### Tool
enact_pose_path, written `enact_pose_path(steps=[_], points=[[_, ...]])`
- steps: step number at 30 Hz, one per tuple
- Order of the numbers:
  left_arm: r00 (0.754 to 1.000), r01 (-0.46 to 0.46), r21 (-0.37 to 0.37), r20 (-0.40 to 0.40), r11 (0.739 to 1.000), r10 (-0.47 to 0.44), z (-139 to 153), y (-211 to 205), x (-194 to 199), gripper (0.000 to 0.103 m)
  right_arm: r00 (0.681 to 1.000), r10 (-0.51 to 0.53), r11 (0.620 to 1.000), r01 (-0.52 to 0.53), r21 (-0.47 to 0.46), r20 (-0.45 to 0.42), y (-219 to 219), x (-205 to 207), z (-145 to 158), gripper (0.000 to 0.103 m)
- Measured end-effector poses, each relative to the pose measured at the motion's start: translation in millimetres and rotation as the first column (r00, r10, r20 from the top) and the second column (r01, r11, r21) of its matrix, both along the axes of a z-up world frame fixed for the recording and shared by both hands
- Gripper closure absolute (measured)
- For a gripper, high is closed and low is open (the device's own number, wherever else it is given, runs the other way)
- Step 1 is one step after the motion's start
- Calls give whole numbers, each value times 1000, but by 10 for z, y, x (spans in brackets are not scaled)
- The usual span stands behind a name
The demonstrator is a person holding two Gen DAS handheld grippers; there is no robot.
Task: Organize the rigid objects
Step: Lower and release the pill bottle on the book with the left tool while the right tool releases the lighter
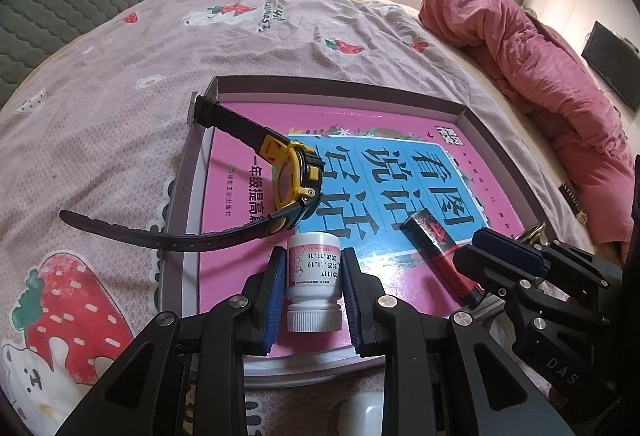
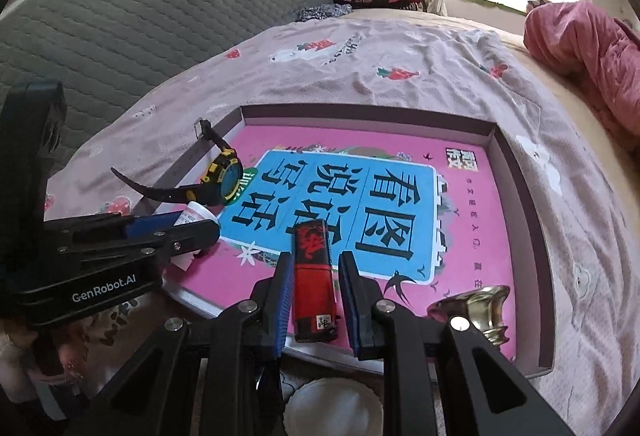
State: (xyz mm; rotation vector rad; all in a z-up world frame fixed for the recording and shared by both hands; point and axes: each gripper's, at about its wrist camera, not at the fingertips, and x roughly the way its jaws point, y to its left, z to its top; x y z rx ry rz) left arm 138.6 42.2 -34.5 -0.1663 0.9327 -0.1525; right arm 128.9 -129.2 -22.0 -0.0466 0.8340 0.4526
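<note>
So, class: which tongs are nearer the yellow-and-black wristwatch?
Left. The left tongs, gripping the white pill bottle, sit just below the wristwatch; the right tongs hold the red lighter farther away.

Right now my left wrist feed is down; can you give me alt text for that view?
The left gripper is shut on a small white pill bottle lying over a pink book inside a shallow box on a bed. A yellow and black watch leans over the box's left edge, and the right gripper holds a red and black lighter at lower right.

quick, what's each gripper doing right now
left gripper: shut on the white pill bottle, over the pink book.
right gripper: shut on the red and black lighter.
</note>
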Motion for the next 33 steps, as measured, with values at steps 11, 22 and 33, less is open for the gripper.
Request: enact_pose_path(steps=[11,22,33], points=[[1000,13,11,-9,1000,-13,-26,-32,18,76,1000,11,1000,-11,-17,6,24,-29,-20,80],[1000,16,2,-12,1000,-16,-30,-18,28,76,1000,6,1000,-6,-16,20,5,-39,2,80],[1000,16,-1,-14,1000,-16,-29,-21,19,74,999,6,1000,-5,-22,48,2,-66,40,79]])
